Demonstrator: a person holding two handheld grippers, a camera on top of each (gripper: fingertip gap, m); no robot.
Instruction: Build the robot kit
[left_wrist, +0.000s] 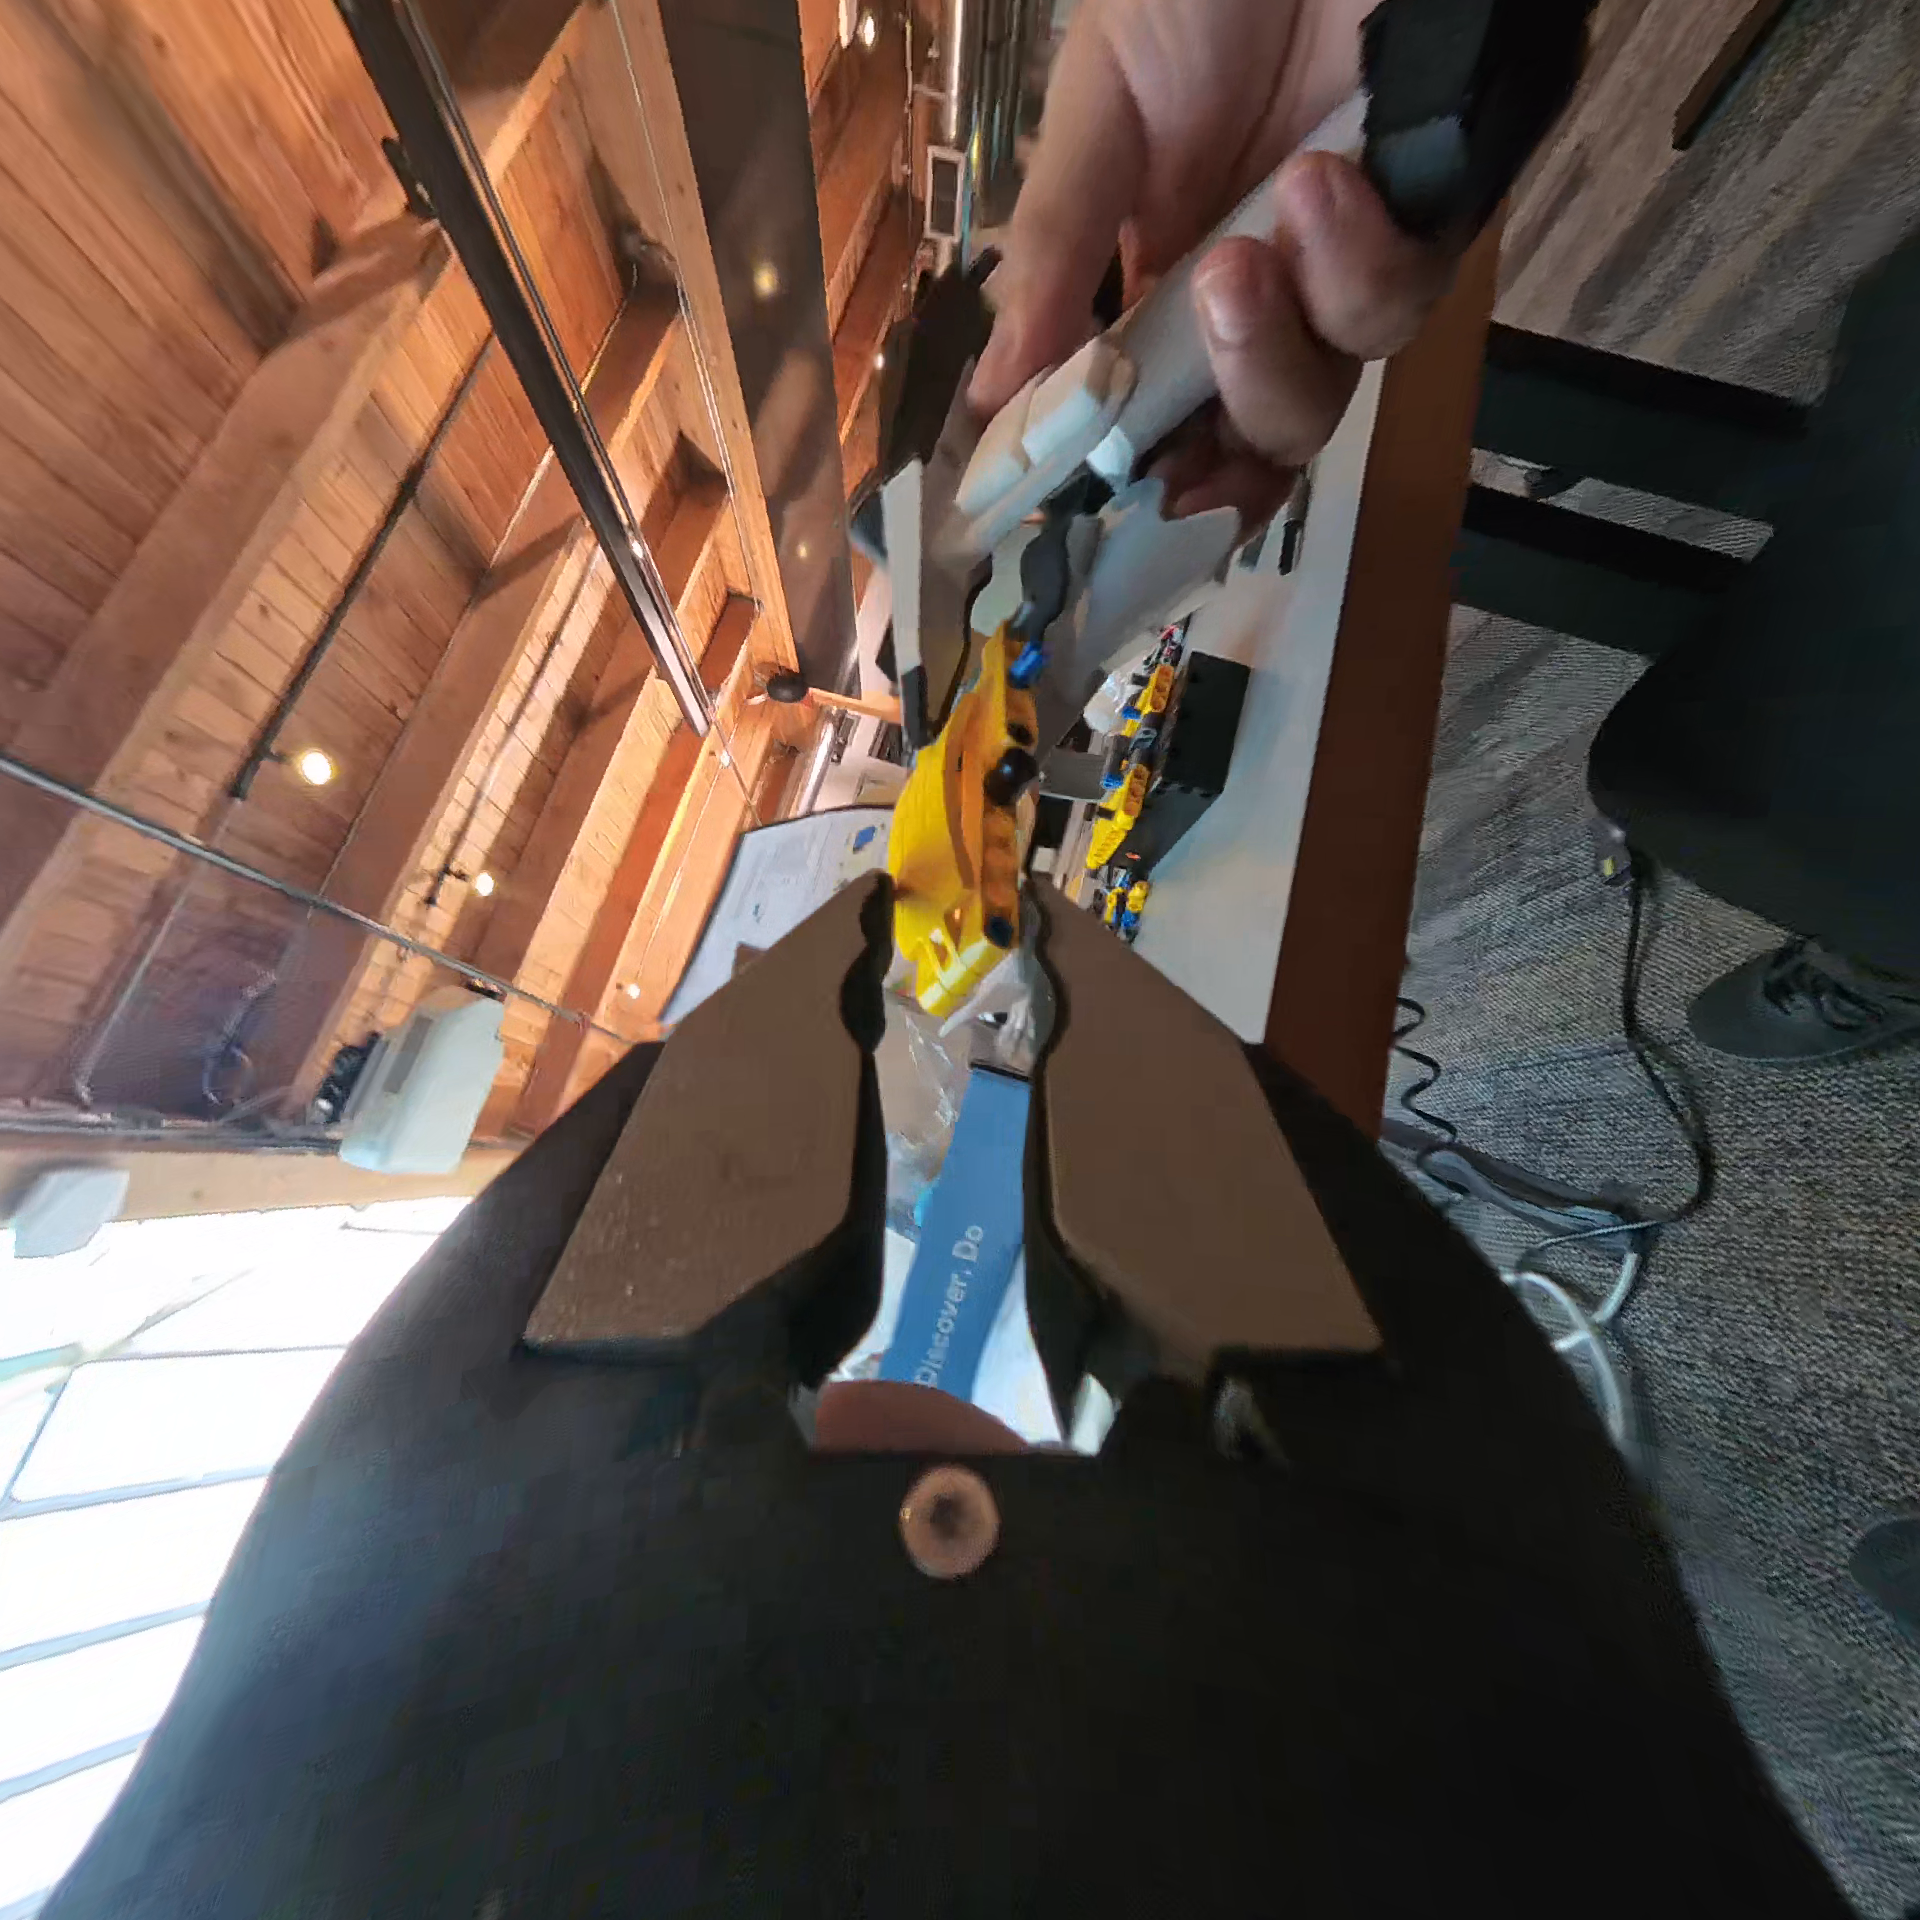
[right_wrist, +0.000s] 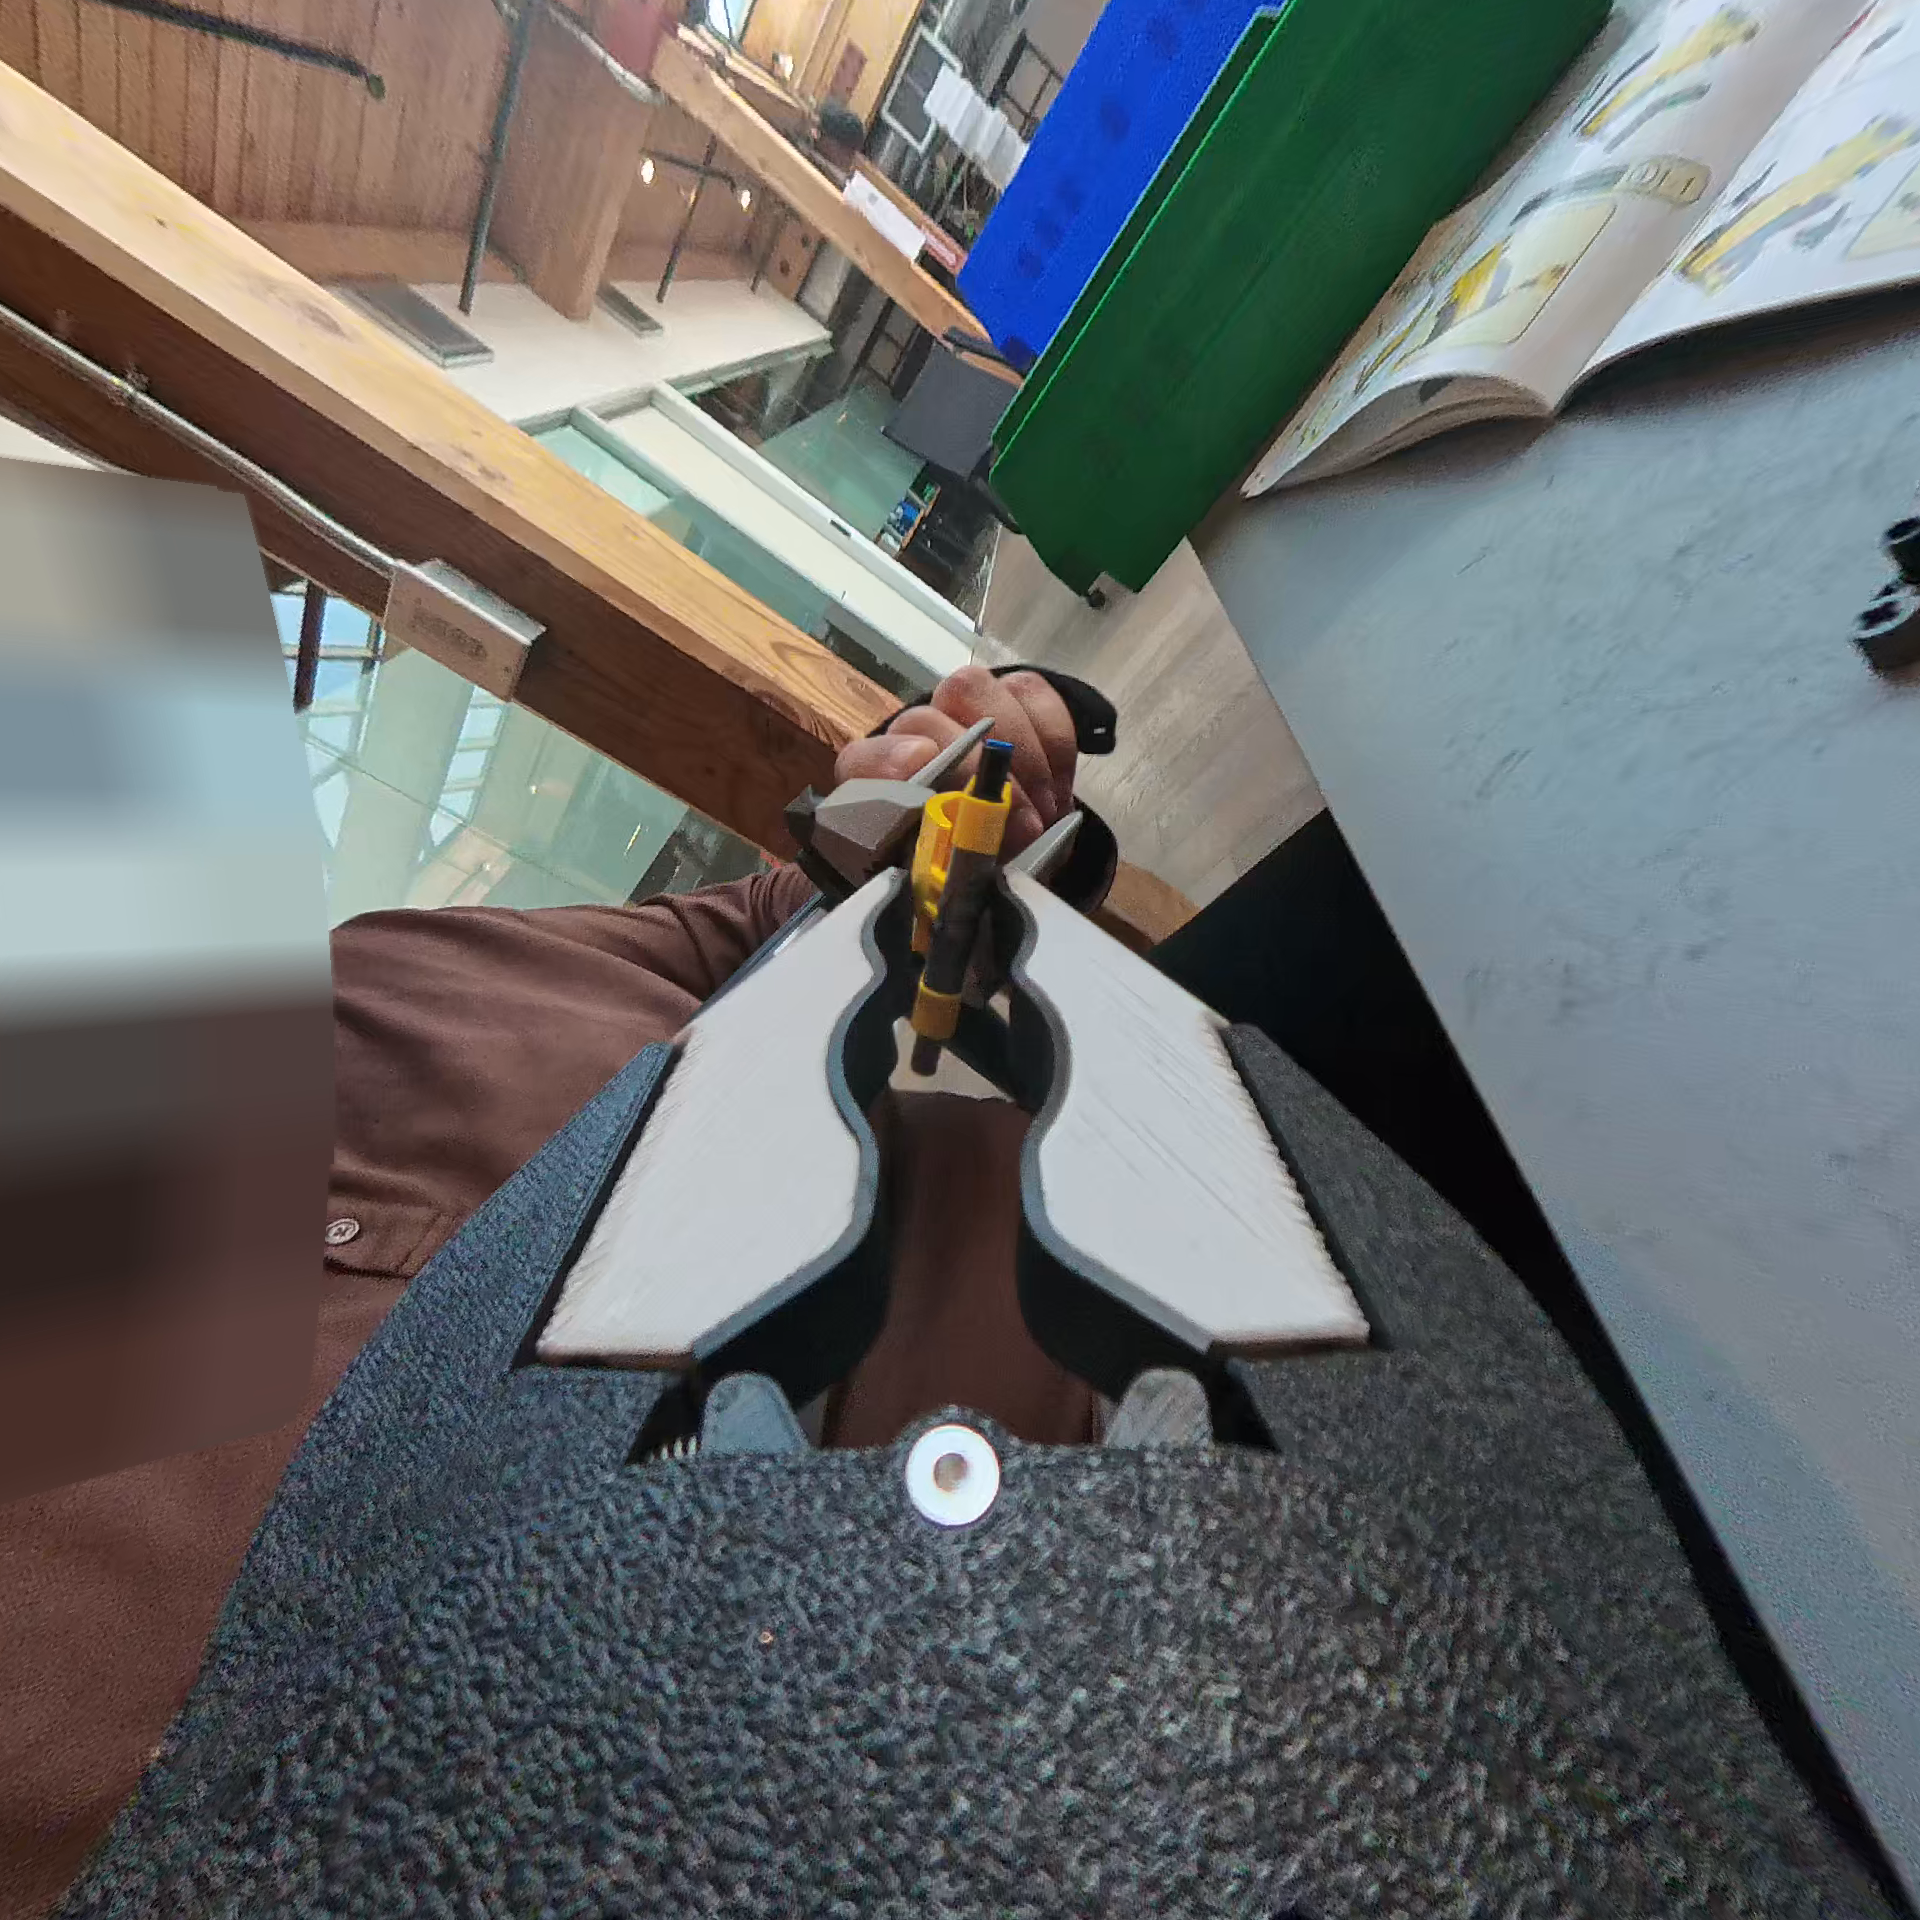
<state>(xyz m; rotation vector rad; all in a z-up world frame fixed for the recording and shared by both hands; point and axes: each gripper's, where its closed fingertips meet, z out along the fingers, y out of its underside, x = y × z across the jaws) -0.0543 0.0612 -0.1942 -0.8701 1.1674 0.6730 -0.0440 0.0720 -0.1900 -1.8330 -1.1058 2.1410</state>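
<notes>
left gripper (left_wrist: 956, 914) clamps near end of yellow plastic brick-built assembly (left_wrist: 961, 821), raised off white table (left_wrist: 1236, 862) | right gripper (right_wrist: 951, 914) grips far end with dark axle (right_wrist: 951, 935) | open instruction booklet (right_wrist: 1538, 239) right

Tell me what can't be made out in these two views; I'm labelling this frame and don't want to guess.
- Left wrist view: where the yellow brick assembly is gripped by the left gripper, hidden by its fingers.
- Left wrist view: small parts on the white table, too small and blurred.
- Right wrist view: lower end of the assembly in the right gripper, in shadow.
- Right wrist view: open booklet cut off by the edge.
</notes>
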